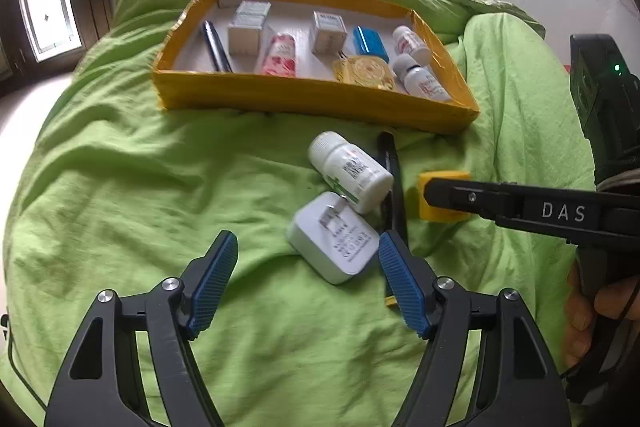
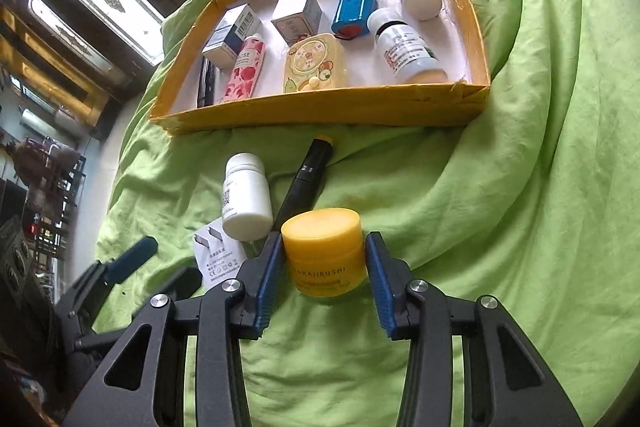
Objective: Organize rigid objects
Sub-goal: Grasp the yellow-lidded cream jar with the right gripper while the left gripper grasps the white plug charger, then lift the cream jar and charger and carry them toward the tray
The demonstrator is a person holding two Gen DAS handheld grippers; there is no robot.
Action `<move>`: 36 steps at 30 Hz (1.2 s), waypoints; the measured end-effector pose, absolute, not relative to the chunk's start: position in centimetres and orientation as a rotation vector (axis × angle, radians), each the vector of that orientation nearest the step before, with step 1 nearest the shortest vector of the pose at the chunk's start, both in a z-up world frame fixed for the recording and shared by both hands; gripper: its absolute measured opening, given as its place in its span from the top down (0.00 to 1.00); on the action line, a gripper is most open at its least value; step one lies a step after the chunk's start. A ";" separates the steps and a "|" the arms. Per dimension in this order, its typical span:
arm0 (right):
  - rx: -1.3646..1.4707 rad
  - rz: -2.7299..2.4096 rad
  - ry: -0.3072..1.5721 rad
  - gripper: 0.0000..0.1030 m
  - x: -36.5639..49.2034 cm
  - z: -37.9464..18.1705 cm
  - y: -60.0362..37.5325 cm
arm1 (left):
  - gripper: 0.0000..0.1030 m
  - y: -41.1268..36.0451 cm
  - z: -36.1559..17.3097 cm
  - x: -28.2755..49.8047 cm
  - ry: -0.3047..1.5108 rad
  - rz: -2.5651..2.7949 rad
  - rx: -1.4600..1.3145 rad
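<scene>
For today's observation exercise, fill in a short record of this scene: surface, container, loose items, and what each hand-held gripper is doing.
Surface: green bedsheet
Container: yellow tray, already holding bottles and boxes
Loose items: white bottle, black pen, white charger, yellow jar
Left hand-held gripper: open, near the charger
Right hand-held gripper: fingers either side of the jar, contact unclear

Left gripper point(image 1: 308, 267) is spread wide over the green sheet point(image 1: 120, 187), white charger point(image 1: 334, 239) lying just ahead between the blue pads. White pill bottle point(image 1: 352, 171) rests against the charger, black pen point(image 1: 394, 187) beside it. Right gripper point(image 1: 430, 195) comes in from the side around a yellow jar point(image 1: 442, 177) (mostly hidden). Yellow tray point(image 1: 312, 99) sits behind.
</scene>
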State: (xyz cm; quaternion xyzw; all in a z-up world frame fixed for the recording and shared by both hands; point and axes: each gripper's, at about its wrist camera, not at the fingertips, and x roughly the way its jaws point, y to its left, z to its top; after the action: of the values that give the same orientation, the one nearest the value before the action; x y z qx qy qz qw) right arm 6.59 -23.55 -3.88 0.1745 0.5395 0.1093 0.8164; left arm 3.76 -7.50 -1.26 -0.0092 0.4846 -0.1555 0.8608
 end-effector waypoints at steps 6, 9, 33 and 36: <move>0.384 0.215 1.139 0.64 6.5 -3.7 -23.8 | 0.42 -9.3 -2.8 5.1 1.106 -0.303 -0.068; 0.389 0.210 1.141 0.64 6.5 -3.8 -23.9 | 0.43 -10.0 -3.5 6.0 1.145 -0.230 -0.100; 0.356 0.202 1.195 0.64 6.7 -5.4 -23.4 | 0.48 -7.3 -3.5 3.8 1.096 -0.247 -0.052; 0.353 0.201 1.190 0.64 6.6 -5.4 -23.4 | 0.49 -6.9 -3.4 3.7 1.090 -0.254 -0.074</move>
State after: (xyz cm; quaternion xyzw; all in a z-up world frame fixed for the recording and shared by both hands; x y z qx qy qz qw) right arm 6.63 -23.40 -5.38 0.1651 0.5564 0.0941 0.8089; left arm 3.71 -6.92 -3.41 -0.0349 0.5168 -0.1204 0.8469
